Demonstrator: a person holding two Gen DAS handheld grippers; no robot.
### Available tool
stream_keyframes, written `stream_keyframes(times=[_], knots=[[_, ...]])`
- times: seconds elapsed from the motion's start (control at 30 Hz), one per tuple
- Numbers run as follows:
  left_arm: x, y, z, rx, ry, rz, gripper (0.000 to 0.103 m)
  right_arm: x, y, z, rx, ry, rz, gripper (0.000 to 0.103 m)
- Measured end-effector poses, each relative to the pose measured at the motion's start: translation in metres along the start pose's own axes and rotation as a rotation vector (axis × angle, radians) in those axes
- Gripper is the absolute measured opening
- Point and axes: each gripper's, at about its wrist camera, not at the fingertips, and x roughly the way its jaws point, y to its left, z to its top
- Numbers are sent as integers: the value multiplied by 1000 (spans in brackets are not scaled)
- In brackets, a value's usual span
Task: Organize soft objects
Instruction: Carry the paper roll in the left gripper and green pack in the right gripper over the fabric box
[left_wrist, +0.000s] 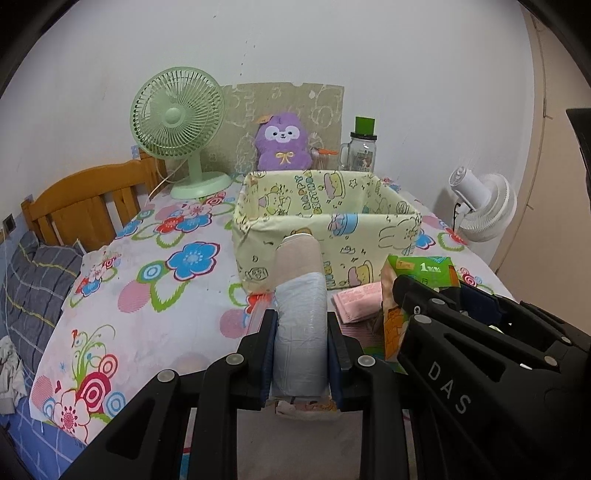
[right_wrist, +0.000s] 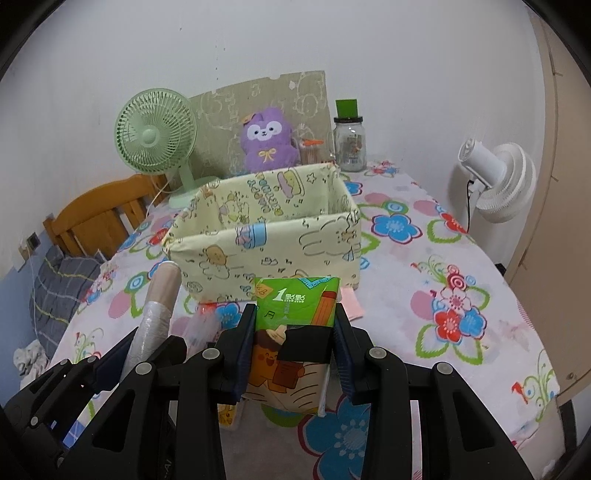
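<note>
My left gripper (left_wrist: 301, 354) is shut on a roll of thin plastic bags (left_wrist: 301, 314), pale grey with a beige end, which sticks out forward and up. It hangs just short of the yellow cartoon-print fabric box (left_wrist: 369, 240). Beside it, my right gripper (right_wrist: 295, 350) is shut on a green and orange tissue pack (right_wrist: 295, 306), held upright in front of the same box (right_wrist: 266, 236). The left view shows the right gripper (left_wrist: 436, 291) and the tissue pack (left_wrist: 421, 269). The right view shows the left gripper (right_wrist: 144, 350) with the roll (right_wrist: 159, 306). Nothing shows inside the box.
A pink pack (left_wrist: 356, 302) and a clear packet (left_wrist: 258, 306) lie on the flowered cloth (left_wrist: 166, 295) before the box. Behind it stand a green fan (left_wrist: 177, 122), a purple plush (left_wrist: 282, 142) and a glass jar (left_wrist: 360, 151). A white fan (left_wrist: 484, 206) is right, a wooden headboard (left_wrist: 85, 206) left.
</note>
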Motion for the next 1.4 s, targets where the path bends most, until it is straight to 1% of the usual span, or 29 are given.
stream_keyframes(times=[0.3,0.9,1.2,1.4], knots=[[-5,-4,14,8,-21,-9,23,-9,-2,14,-6,-23,-12,41],[-15,-11,39,25,-57,-3,23,-23,-4,40,-22,-64,1,41],[-12,-11,52,31,-58,-13,24,-22,-3,51,-23,-65,-1,41],[-10,-13,65,41,-75,-24,24,-21,-4,65,-33,-87,-12,41]])
